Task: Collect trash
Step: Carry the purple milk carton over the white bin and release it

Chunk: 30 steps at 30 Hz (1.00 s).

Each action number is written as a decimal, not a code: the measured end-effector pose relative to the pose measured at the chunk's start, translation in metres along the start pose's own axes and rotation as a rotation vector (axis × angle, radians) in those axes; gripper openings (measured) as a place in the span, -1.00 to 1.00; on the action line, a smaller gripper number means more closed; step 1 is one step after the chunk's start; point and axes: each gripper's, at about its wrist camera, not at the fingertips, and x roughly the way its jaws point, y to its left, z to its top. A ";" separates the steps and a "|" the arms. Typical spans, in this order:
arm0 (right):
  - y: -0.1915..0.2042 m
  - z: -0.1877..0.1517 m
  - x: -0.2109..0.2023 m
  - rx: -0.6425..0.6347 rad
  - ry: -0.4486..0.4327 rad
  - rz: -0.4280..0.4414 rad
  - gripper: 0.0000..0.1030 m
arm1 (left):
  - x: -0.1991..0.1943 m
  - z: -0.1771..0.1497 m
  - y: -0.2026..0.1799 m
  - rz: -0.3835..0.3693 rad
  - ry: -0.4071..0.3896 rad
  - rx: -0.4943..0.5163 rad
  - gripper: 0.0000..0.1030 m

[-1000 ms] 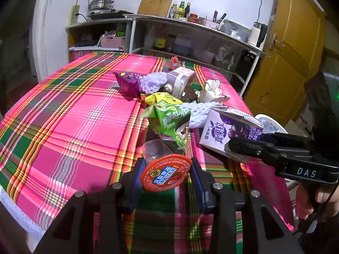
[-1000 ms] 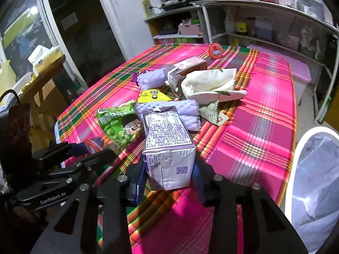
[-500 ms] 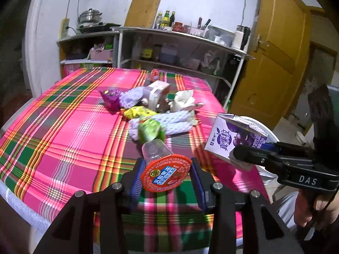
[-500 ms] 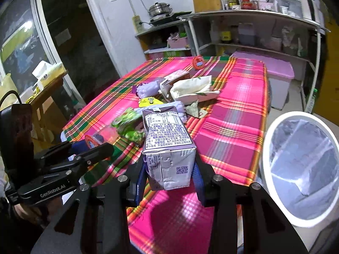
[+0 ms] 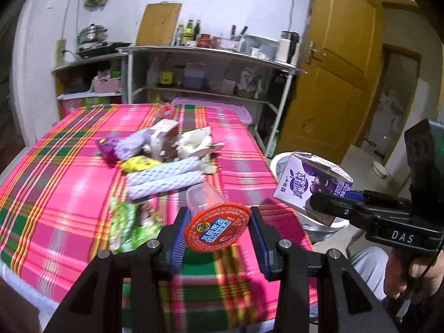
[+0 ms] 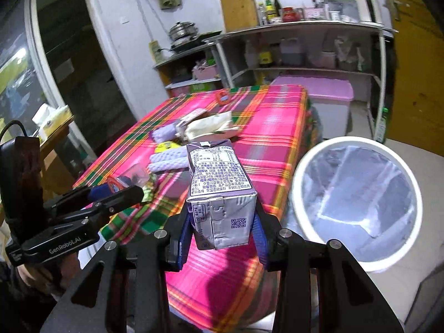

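Note:
My left gripper [image 5: 216,233] is shut on a clear plastic cup with an orange foil lid [image 5: 215,229], held above the near edge of the pink plaid table [image 5: 63,183]. My right gripper [image 6: 222,230] is shut on a purple milk carton [image 6: 219,191], held over the table's corner, left of the white bin [image 6: 302,166] lined with a clear bag. In the left wrist view the carton [image 5: 310,186] sits in front of the bin [image 5: 279,161]. More trash lies mid-table: a green wrapper [image 5: 127,227], white foam nets [image 5: 163,179], a yellow packet [image 5: 138,163] and a crumpled white bag [image 5: 197,141].
A small carton [image 5: 163,138], a purple wrapper [image 5: 108,147] and an orange-lidded cup [image 5: 166,111] lie farther back. Metal shelves [image 5: 211,66] with bottles stand behind the table. A pink-lidded box [image 6: 324,102] and a yellow door [image 5: 333,63] are at right.
Both grippers have pulled back and up from the trash pile with their items. The right gripper has swung toward the bin, which now fills more of its view.

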 end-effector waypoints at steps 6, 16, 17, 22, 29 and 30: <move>-0.033 -0.002 -0.015 0.060 -0.027 -0.064 -0.23 | 0.017 0.012 -0.029 -0.064 0.008 0.055 -0.17; -0.087 -0.012 -0.027 0.165 -0.037 -0.148 -0.23 | 0.056 0.023 -0.080 -0.153 0.052 0.148 -0.17; -0.092 -0.013 -0.027 0.176 -0.035 -0.155 -0.23 | 0.060 0.024 -0.085 -0.164 0.058 0.154 -0.17; -0.115 -0.019 -0.023 0.219 -0.006 -0.207 -0.23 | 0.085 0.029 -0.107 -0.206 0.088 0.187 -0.17; -0.142 -0.025 -0.014 0.251 0.042 -0.268 -0.23 | 0.131 0.035 -0.129 -0.256 0.166 0.209 -0.17; -0.145 -0.026 -0.013 0.254 0.049 -0.274 -0.23 | 0.137 0.036 -0.132 -0.268 0.180 0.212 -0.17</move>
